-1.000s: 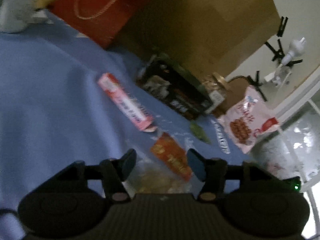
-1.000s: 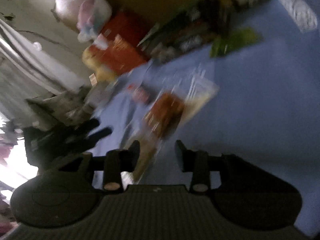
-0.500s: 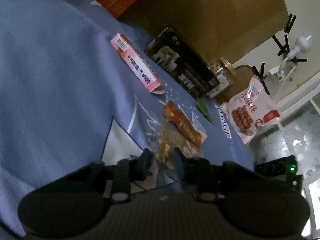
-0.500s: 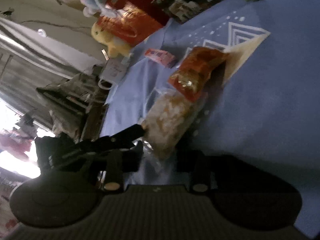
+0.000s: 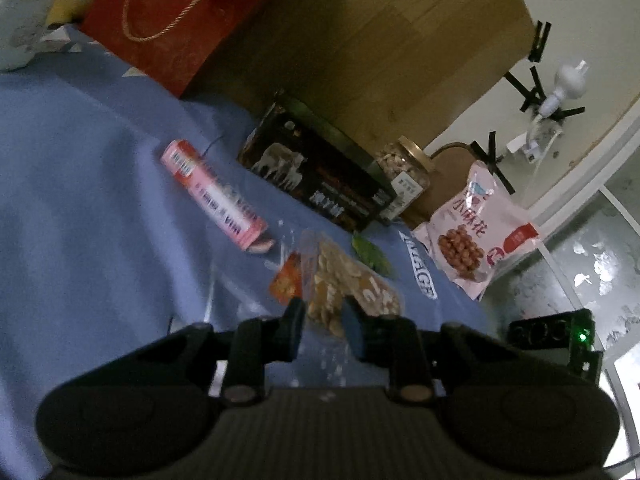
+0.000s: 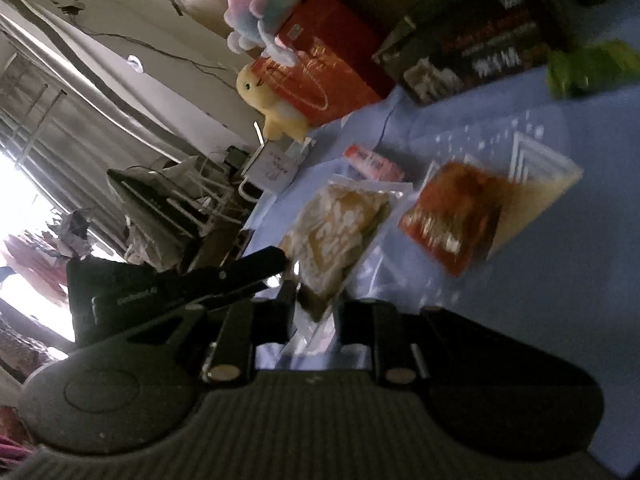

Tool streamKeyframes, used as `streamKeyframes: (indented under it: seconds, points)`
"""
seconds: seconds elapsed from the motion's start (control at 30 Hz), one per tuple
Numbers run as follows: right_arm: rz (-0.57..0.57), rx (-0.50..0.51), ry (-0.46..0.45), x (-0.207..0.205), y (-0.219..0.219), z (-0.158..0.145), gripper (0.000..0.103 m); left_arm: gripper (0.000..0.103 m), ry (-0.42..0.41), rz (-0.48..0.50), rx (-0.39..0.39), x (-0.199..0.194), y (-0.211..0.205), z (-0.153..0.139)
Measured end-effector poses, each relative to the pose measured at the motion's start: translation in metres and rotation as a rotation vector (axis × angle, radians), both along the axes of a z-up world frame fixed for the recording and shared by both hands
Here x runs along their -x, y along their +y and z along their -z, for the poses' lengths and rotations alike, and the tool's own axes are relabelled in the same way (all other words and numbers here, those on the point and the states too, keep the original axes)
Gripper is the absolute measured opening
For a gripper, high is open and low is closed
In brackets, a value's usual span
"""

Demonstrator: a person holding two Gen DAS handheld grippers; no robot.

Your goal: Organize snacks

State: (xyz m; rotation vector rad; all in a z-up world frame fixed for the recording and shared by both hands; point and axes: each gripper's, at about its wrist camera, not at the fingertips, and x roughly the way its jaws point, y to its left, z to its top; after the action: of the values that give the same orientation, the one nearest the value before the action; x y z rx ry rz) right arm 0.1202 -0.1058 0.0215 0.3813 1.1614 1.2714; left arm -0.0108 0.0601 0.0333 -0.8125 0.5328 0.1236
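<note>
Clear snack bag (image 5: pixel 348 280) pinched by both downward-tilted grippers.

On the blue cloth (image 5: pixel 80 168):
- clear nut bag (image 5: pixel 348 280), 1
- orange packet (image 5: pixel 286 282), 1
- pink tube (image 5: pixel 212 194), 1
- black box (image 5: pixel 316 176), 1
- nut jar (image 5: pixel 404 168), 1
- pink snack bag (image 5: pixel 476 232), 1
- green packet (image 5: pixel 372 256), 1
- red gift bag (image 5: pixel 160 20), 1
- plush toys, 2: yellow plush (image 6: pixel 272 100), pastel plush (image 6: pixel 260 4)

Glossy clear plastic snack bag (image 5: pixel 352 280)
</note>
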Motion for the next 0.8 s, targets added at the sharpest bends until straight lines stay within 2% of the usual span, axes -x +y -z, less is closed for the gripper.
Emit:
streamKeyframes:
  seconds: [0.2,0.3,0.47,0.53,0.6,0.63,0.7,0.8]
  points:
    - [0.054,-0.028,-0.128,-0.059,0.015,-0.032,0.022,0.022,-0.05,0.042,-0.083,-0.082,0.033,-0.039]
    - [0.094,-0.019,-0.157,-0.101,0.035,-0.043,0.022,0.022,-0.047,0.03,-0.114,-0.13,0.056,-0.05]
    - [0.116,0.04,-0.213,-0.162,0.078,-0.043,0.025,0.026,0.002,-0.024,-0.138,-0.19,0.089,-0.043]
    - [0.122,0.073,-0.215,-0.181,0.096,-0.031,0.033,0.032,0.049,-0.063,-0.17,-0.206,0.098,-0.032]
    - [0.128,0.122,-0.259,-0.189,0.11,-0.02,0.041,0.032,0.096,-0.104,-0.226,-0.213,0.101,-0.024]
    - [0.132,0.155,-0.3,-0.19,0.116,-0.016,0.041,0.03,0.098,-0.103,-0.233,-0.21,0.102,-0.023]
    - [0.148,0.169,-0.351,-0.191,0.115,-0.014,0.042,0.031,0.048,-0.104,-0.221,-0.192,0.101,-0.027]
    - [0.196,0.1,-0.317,-0.184,0.089,-0.018,0.042,0.041,-0.028,-0.122,-0.273,-0.147,0.096,-0.04]
